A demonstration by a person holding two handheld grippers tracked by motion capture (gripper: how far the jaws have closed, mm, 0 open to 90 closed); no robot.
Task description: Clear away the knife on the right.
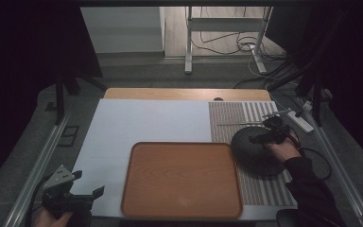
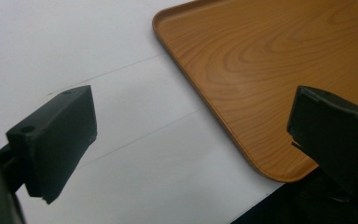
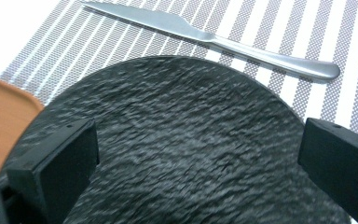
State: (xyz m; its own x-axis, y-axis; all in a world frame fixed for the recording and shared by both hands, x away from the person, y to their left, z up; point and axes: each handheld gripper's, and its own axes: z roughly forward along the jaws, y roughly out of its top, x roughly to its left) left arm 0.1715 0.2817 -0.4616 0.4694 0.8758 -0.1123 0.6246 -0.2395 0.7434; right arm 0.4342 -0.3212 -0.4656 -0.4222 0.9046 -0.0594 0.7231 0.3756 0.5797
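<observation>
A wooden tray (image 1: 181,179) lies at the table's front centre, and its corner (image 2: 261,70) fills the upper right of the left gripper view. A dark textured round plate (image 1: 255,151) sits on the striped placemat (image 1: 264,189) right of the tray. Beyond the plate (image 3: 177,140) lies a silver knife (image 3: 214,37), also seen on the mat (image 1: 238,124). My right gripper (image 1: 264,137) hovers open over the plate's far side, jaws wide apart with nothing between them. At the front left corner my left gripper (image 1: 87,187) is open over the white surface, pointing towards the tray.
A white sheet (image 1: 146,123) covers the left and middle of the table. A wooden strip (image 1: 184,93) runs along the far edge. Table frames and cables (image 1: 246,45) stand on the floor beyond. A power strip (image 1: 301,121) lies off the right edge.
</observation>
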